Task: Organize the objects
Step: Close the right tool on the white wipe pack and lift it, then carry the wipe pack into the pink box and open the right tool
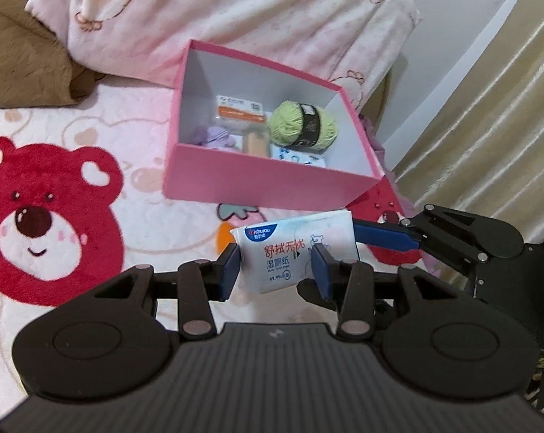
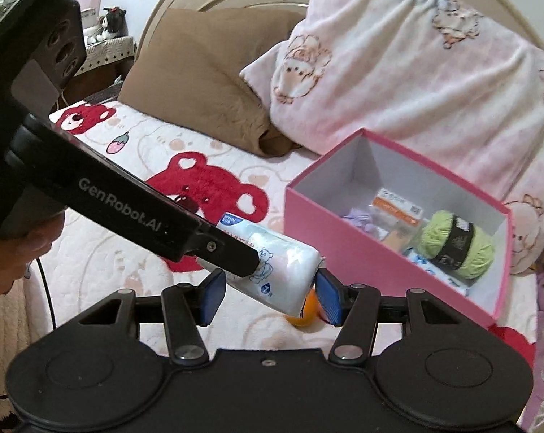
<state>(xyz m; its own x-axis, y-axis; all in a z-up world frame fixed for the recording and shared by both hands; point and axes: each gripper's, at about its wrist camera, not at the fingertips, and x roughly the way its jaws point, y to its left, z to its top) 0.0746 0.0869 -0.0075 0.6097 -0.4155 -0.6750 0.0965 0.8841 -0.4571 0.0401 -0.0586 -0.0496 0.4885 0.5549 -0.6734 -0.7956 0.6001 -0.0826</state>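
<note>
The quilted white bed cover with red bear faces carries everything in view. At its head lie a pale pink fleece blanket with cartoon prints and a brown plush pillow, side by side and touching. Just in front of the blanket stands an open pink cardboard box with a white interior; inside it are a light green yarn ball with a black band, an orange-labelled clear packet and a lilac yarn piece (other contents too small to identify). The white soft pack of wet wipes with a blue logo is held above the cover, just short of the box's near wall, long axis slanting towards the box. The left gripper is clamped on its near end. The right gripper straddles the pack's far end; whether its pads press cannot be determined.
</note>
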